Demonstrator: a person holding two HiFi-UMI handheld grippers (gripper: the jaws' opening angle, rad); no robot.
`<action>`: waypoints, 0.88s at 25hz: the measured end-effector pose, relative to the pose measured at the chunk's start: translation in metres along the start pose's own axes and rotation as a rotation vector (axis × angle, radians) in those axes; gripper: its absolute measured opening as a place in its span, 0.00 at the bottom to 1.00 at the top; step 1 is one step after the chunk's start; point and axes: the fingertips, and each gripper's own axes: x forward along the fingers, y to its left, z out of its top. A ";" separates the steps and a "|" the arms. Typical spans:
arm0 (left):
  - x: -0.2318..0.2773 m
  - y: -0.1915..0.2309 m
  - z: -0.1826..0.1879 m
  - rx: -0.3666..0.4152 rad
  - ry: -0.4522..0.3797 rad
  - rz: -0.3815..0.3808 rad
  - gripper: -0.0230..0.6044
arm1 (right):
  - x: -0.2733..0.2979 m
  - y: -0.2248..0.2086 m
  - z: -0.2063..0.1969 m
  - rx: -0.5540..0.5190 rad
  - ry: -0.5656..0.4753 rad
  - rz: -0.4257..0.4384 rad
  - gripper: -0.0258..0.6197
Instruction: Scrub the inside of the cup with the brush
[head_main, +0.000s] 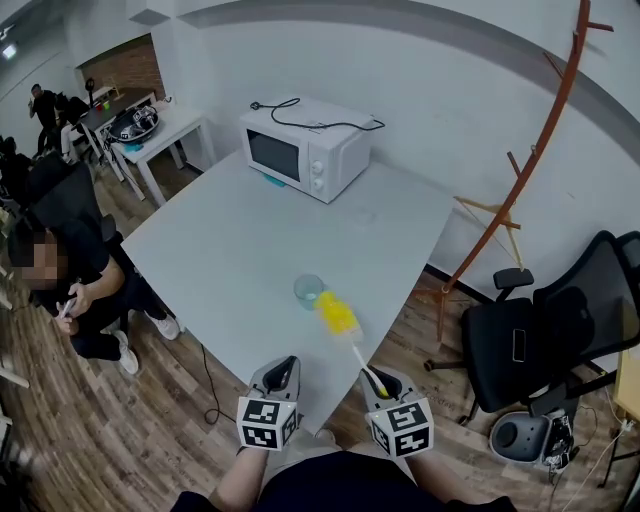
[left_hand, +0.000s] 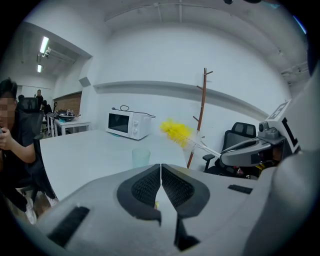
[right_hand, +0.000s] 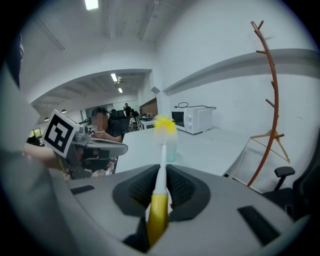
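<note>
Head view: we see the table (head_main: 230, 250) with the cup (head_main: 308, 291) upright near its near edge, well apart from the microwave (head_main: 305, 150) at the far side. The brush (head_main: 337, 315) has its yellow bristle head just right of the cup and outside it; we can't tell from here whether they touch. Its white shaft runs back to the right gripper (head_main: 378, 378). The left gripper (head_main: 287, 362) sits beside it at the table's near edge and carries nothing. A coat rack (head_main: 540, 160) and a chair (head_main: 560, 330) are off to the right, and a seated person (head_main: 70, 290) is on the left. Left gripper view: the left gripper (left_hand: 160, 167) is clenched, pads together with nothing between them. The cup (left_hand: 141, 157) stands on the table straight ahead. The bristles (left_hand: 176, 131) hang above and right of the cup, clear of its rim, and the right gripper (left_hand: 250, 150) comes in from the right. The microwave (left_hand: 129, 124) sits behind the cup. Right gripper view: the right gripper (right_hand: 161, 187) is grasping the brush (right_hand: 161, 175), with the pads pressed on the shaft where white meets the yellow grip. The bristle head (right_hand: 165, 125) points forward, blurred, and overlaps the cup (right_hand: 171, 150) behind it. The left gripper (right_hand: 95, 147) shows at left with its marker cube, and the microwave (right_hand: 194, 119) is further back
</note>
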 end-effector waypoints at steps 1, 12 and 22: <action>0.005 0.003 0.001 -0.001 0.001 -0.009 0.07 | 0.003 -0.002 0.002 0.003 0.001 -0.006 0.12; 0.084 0.033 -0.010 -0.004 0.062 -0.028 0.49 | 0.032 -0.040 0.013 0.038 0.033 -0.020 0.12; 0.170 0.064 -0.023 0.001 0.097 -0.010 0.63 | 0.087 -0.075 0.019 0.014 0.100 0.049 0.12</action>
